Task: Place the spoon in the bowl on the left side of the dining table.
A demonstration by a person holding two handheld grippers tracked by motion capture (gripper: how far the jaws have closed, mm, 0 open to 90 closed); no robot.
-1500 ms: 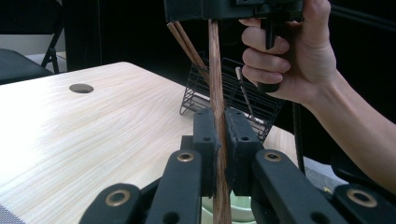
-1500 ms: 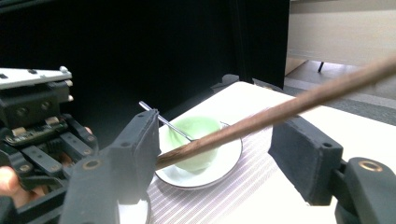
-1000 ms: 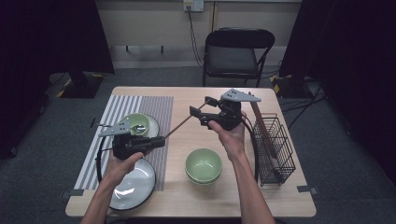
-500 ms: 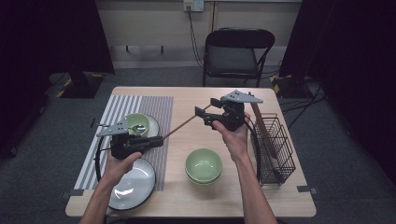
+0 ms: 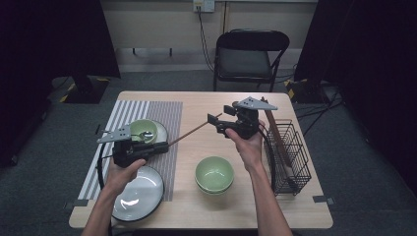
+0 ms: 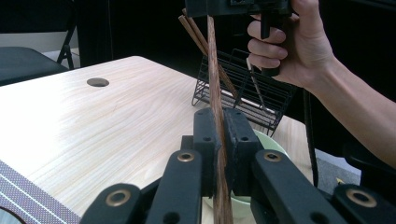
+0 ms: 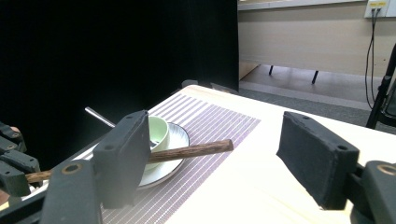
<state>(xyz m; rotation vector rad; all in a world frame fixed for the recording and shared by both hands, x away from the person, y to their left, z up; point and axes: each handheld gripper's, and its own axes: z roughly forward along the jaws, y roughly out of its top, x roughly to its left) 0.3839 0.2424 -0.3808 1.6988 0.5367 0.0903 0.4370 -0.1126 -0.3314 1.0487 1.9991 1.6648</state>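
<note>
The left gripper point(image 5: 164, 146) clamps a chopstick point(image 5: 189, 133) — its tip points at the right gripper point(image 5: 214, 121). That one gapes wide, grasping nothing.

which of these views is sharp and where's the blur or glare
High view: evenly lit table, dark surroundings, a soft reflection on the plate by the left hand. Left gripper view: the left gripper and its chopstick are fairly sharp, the wire basket softer. Right gripper view: the right gripper's pads look soft up close, the background black at the left.
</note>
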